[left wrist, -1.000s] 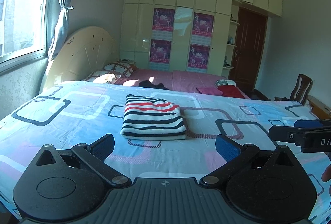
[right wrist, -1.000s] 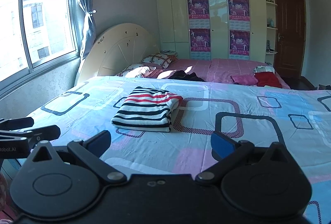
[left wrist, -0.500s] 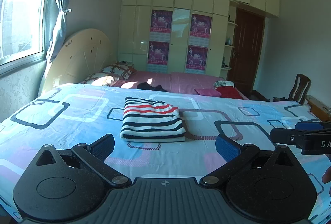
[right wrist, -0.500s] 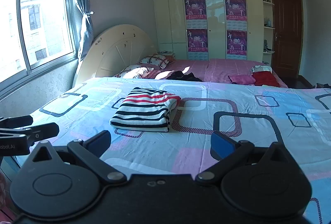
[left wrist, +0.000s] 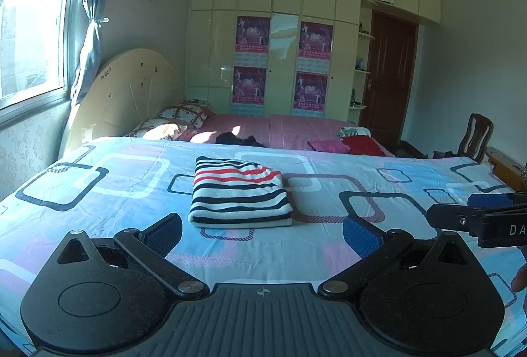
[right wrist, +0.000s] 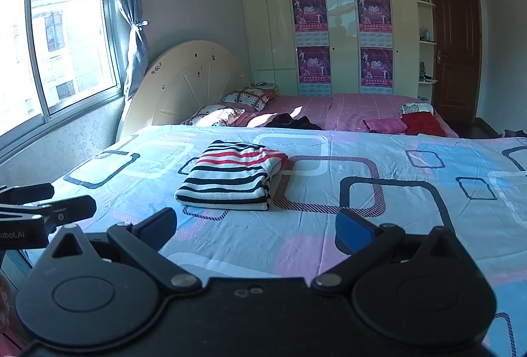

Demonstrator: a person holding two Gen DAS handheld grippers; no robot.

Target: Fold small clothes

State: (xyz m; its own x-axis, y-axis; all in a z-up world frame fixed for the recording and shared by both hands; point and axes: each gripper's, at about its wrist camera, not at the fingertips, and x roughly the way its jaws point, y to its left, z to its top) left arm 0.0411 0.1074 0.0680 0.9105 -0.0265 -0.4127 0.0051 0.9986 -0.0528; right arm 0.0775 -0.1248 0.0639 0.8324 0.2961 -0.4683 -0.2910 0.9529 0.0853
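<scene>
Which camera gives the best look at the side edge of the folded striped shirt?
The right wrist view: the striped shirt shows its stacked right-side layers there. The left wrist view sees it nearly straight on, mostly top and front edge.

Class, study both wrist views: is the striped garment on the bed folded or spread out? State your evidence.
Folded. The striped garment lies as a compact rectangle on the patterned bedsheet, and the right wrist view shows stacked layers along its right edge. Neither gripper touches it.

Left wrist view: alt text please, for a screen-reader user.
A folded striped garment lies on a patterned bedsheet, just beyond the open, empty left tongs. The right tongs poke in at the right edge.
</scene>
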